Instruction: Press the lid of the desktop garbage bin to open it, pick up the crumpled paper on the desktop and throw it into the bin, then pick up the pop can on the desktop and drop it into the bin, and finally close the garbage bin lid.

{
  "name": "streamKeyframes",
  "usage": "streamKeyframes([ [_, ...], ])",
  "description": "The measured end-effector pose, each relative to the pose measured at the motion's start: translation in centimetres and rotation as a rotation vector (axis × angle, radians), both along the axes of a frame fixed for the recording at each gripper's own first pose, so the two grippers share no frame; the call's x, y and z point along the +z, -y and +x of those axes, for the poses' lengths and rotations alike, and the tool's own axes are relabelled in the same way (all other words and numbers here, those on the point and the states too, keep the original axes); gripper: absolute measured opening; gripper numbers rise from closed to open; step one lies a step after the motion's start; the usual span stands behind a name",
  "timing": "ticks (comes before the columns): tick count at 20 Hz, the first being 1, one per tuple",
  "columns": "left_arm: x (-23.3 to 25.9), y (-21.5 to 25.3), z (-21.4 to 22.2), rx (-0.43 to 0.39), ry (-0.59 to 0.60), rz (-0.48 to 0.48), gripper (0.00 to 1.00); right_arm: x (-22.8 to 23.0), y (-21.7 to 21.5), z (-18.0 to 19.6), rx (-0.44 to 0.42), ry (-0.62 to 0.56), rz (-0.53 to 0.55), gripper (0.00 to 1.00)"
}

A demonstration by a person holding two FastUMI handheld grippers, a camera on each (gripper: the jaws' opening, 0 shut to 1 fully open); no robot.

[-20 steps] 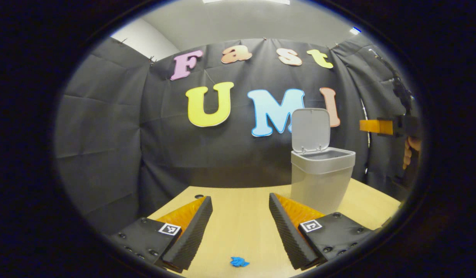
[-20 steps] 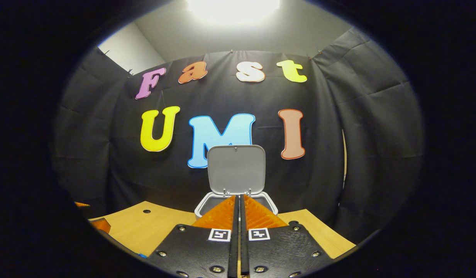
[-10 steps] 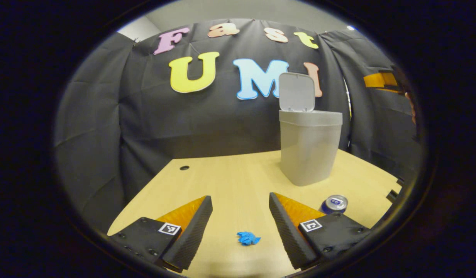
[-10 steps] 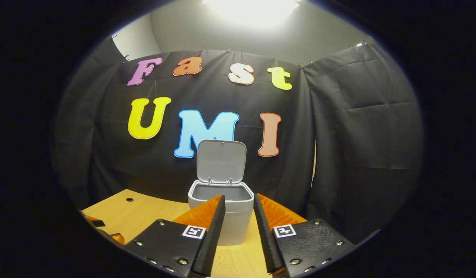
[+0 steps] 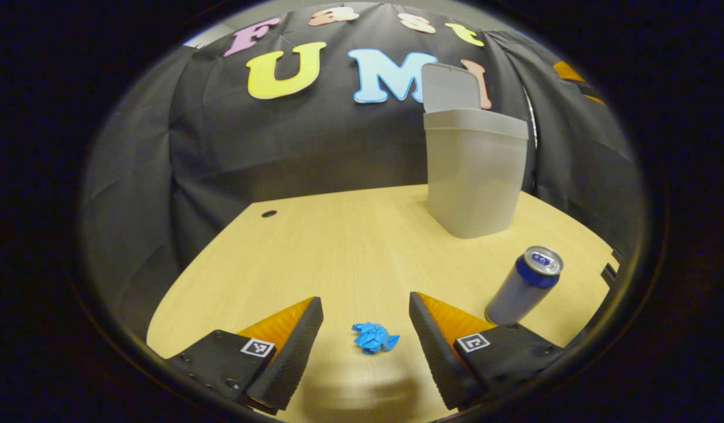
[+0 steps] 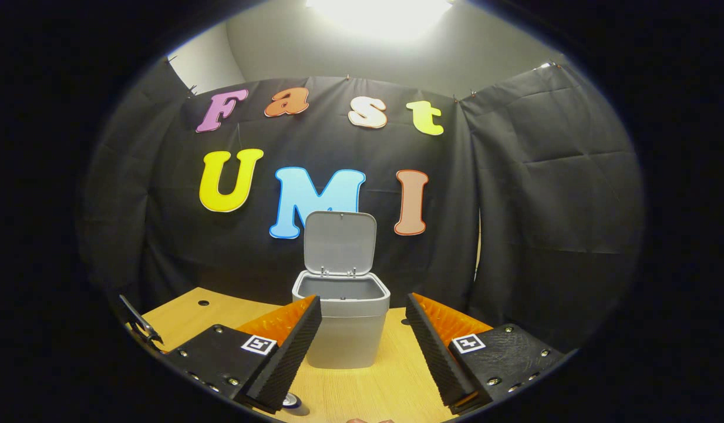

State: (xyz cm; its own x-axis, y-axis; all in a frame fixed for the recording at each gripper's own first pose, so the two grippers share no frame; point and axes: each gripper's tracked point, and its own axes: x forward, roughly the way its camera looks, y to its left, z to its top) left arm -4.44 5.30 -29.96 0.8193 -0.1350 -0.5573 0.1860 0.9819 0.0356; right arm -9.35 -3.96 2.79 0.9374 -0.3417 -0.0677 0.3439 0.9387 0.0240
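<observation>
In the left gripper view my left gripper [image 5: 364, 301] is open and low over the wooden table [image 5: 338, 247]. The blue crumpled paper [image 5: 374, 338] lies on the table between its fingers, touching neither. A silver and blue pop can [image 5: 523, 285] stands upright just right of the right finger. The grey bin [image 5: 473, 170] stands farther back on the right, with its lid [image 5: 450, 88] raised. In the right gripper view my right gripper [image 6: 363, 299] is open and holds nothing, above and in front of the bin [image 6: 341, 335]. The lid [image 6: 340, 244] stands upright, and the can's top [image 6: 291, 401] peeks in at the bottom.
The black cloth wall closes the booth behind the table. A small round hole [image 5: 269, 213] sits in the tabletop at the back left. The table's right edge [image 5: 602, 264] runs close behind the can. Bare wood spreads left of the bin.
My left gripper has tilted down and come lower, so the paper now lies between its fingers and the can is in view. My right gripper went from shut to open and drew back from the bin.
</observation>
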Motion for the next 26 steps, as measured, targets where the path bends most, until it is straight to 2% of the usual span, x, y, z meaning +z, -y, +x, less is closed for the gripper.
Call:
streamKeyframes([
  [1, -1.0, 0.1, -0.2, 0.009, -0.026, 0.008, 0.97, -0.3, 0.2, 0.0, 0.003, -0.009, -0.008, 0.93],
  [2, -2.0, 0.1, -0.4, 0.013, -0.057, 0.018, 1.00, -0.7, 0.5, 0.0, 0.006, -0.022, -0.013, 0.93],
  [4, -3.7, 0.2, -0.7, 0.019, -0.100, 0.026, 0.97, -1.4, 0.6, 0.0, 0.025, -0.042, -0.005, 0.93],
  [8, -5.5, 0.5, -0.8, 0.046, -0.153, 0.023, 1.00, -2.2, 1.6, -0.4, 0.034, -0.061, -0.001, 0.93],
  [11, -7.1, 0.3, -1.0, 0.076, -0.205, 0.006, 0.93, -2.5, 2.6, -0.6, 0.021, -0.063, 0.009, 0.93],
  [12, -6.7, 0.3, -0.6, 0.073, -0.182, 0.001, 1.00, -2.6, 2.9, -0.7, 0.014, -0.062, 0.015, 0.93],
  [16, -6.9, 0.6, -0.4, 0.064, -0.172, 0.008, 0.99, -3.3, 3.7, -0.7, -0.002, -0.068, 0.040, 0.93],
  [20, -7.0, 1.5, 0.0, 0.023, -0.165, 0.009, 0.81, -3.7, 3.6, -0.5, 0.000, -0.067, 0.053, 0.93],
  [22, -7.0, 1.6, 0.1, 0.027, -0.161, 0.020, 0.65, -3.8, 3.5, -0.5, 0.001, -0.067, 0.053, 0.93],
  [23, -6.8, 1.6, 0.2, 0.032, -0.156, 0.016, 0.51, -3.8, 3.6, -0.5, 0.000, -0.066, 0.056, 0.93],
  [24, -6.9, 1.4, 0.0, 0.041, -0.160, 0.017, 0.47, -3.9, 3.7, -0.5, 0.000, -0.066, 0.059, 0.93],
  [25, -6.9, 1.3, 0.1, 0.038, -0.155, 0.018, 0.34, -3.9, 3.9, -0.7, -0.003, -0.067, 0.063, 0.93],
  [26, -6.8, 1.3, 0.1, 0.031, -0.155, 0.014, 0.34, -4.0, 4.0, -0.8, -0.006, -0.068, 0.065, 0.93],
])
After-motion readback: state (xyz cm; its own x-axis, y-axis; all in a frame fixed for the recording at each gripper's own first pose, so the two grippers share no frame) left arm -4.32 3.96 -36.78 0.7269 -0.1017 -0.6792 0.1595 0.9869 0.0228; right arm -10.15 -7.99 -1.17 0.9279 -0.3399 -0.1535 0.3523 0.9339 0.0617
